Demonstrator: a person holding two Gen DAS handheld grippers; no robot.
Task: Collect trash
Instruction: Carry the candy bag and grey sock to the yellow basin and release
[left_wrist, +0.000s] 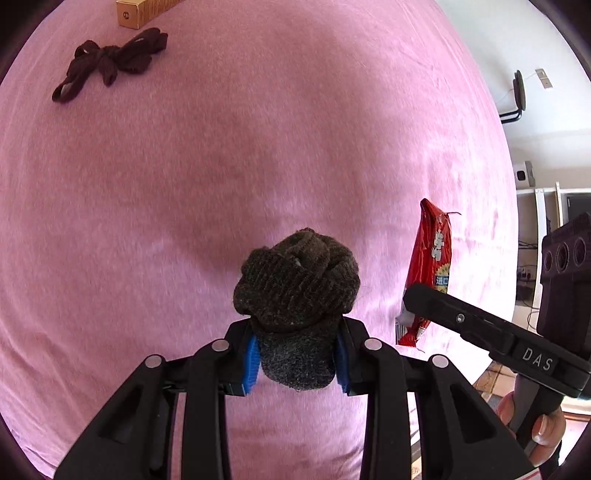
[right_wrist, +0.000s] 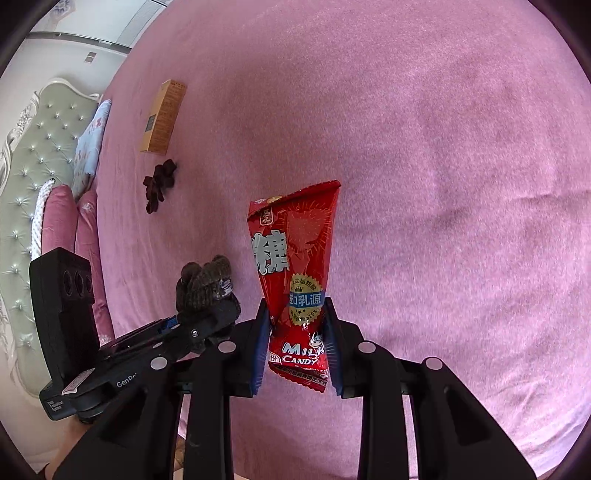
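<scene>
The left gripper (left_wrist: 297, 354) pinches one balled grey sock (left_wrist: 297, 280) above the pink bedspread (left_wrist: 258, 147), and the right gripper (right_wrist: 297, 343) pinches one red candy wrapper (right_wrist: 295, 266) just beside it. Farther off lie one dark bow-shaped hair tie (left_wrist: 110, 62) and, beyond it, one closed yellow box (right_wrist: 164, 116), contents hidden.

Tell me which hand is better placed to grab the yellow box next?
Neither yet: the left gripper is shut on a rolled sock, the right gripper on a candy wrapper. Once emptied, left: the yellow box lies on that side.
</scene>
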